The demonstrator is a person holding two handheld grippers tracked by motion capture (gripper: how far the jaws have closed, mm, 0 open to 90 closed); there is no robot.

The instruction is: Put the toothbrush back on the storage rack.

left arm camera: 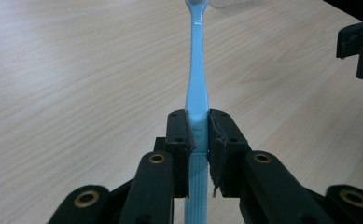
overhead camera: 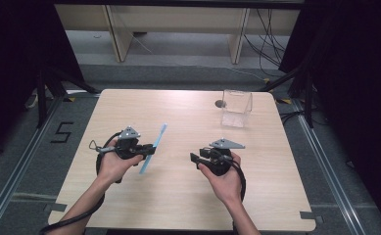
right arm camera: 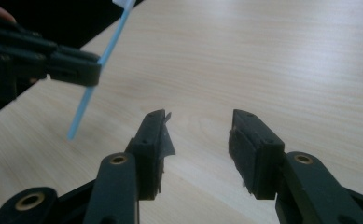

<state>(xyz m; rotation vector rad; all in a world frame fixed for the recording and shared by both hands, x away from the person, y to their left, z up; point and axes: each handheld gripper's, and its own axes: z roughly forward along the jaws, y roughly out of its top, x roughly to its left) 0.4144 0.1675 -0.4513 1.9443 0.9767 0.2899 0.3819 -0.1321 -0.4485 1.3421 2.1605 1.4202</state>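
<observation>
A light blue toothbrush [overhead camera: 154,147] is held above the wooden table [overhead camera: 178,196], slanting from near left to far right. My left gripper [overhead camera: 149,148] is shut on its handle; in the left gripper view the toothbrush [left arm camera: 197,74] runs straight up from between the jaws and its head reaches the top edge. My right gripper [overhead camera: 194,159] is held at the table's middle right, open, with nothing between its fingers [right arm camera: 153,135]. In the right gripper view the toothbrush [right arm camera: 95,79] and the left gripper [right arm camera: 97,70] appear at upper left.
A clear plastic box [overhead camera: 236,107] stands at the far right of the table, with a small dark round hole [overhead camera: 220,104] just left of it. The person's forearms come in from the bottom edge. Black curtains and table legs lie beyond.
</observation>
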